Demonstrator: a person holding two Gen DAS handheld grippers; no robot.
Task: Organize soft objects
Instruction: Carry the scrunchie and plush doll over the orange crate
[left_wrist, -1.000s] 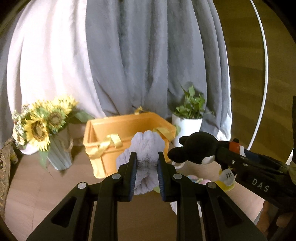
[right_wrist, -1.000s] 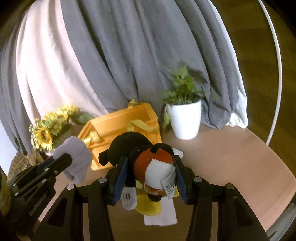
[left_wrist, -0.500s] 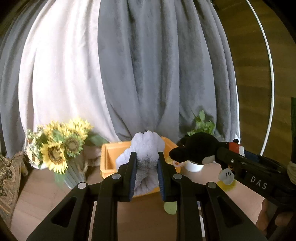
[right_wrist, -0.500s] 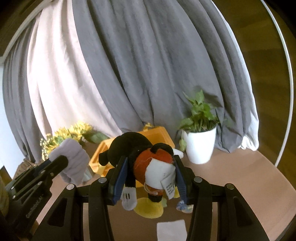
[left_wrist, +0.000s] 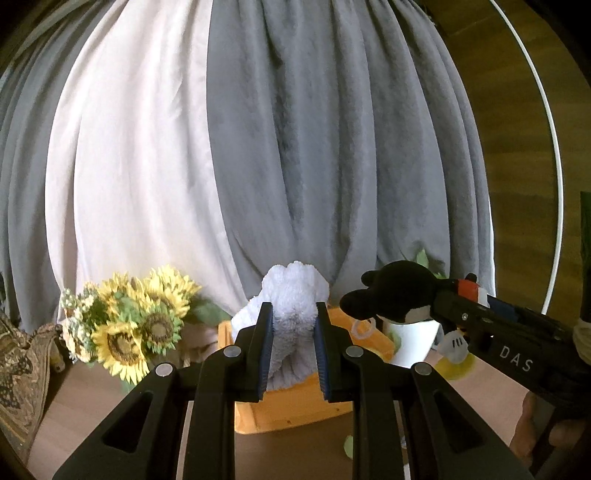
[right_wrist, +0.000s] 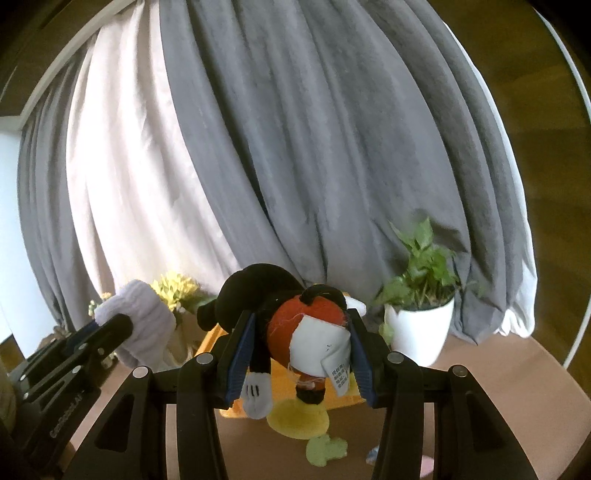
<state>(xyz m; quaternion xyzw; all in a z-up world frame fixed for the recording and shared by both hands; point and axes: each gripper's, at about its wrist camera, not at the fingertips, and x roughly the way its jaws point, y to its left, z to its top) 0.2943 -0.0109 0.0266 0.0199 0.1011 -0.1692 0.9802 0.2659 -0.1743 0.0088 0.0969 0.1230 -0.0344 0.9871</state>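
Note:
My left gripper (left_wrist: 293, 314) is shut on a fluffy pale lilac cloth (left_wrist: 291, 295), held in the air in front of the orange fabric basket (left_wrist: 295, 406). The cloth also shows in the right wrist view (right_wrist: 142, 325), at the left. My right gripper (right_wrist: 301, 328) is shut on a black mouse plush (right_wrist: 291, 325) with red shorts, a white tag and yellow shoes. It hangs above the basket (right_wrist: 347, 398). In the left wrist view the plush (left_wrist: 399, 295) sits at the right, level with the cloth.
A white pot with a green plant (right_wrist: 419, 328) stands right of the basket. A sunflower bouquet (left_wrist: 125, 325) stands to its left. Grey and white curtains hang behind. Small soft items, one green (right_wrist: 327, 448), lie on the brown table in front of the basket.
Both grippers have risen and tilted up with their loads still held. The basket, plant and flowers have sunk lower in both views, and more curtain shows.

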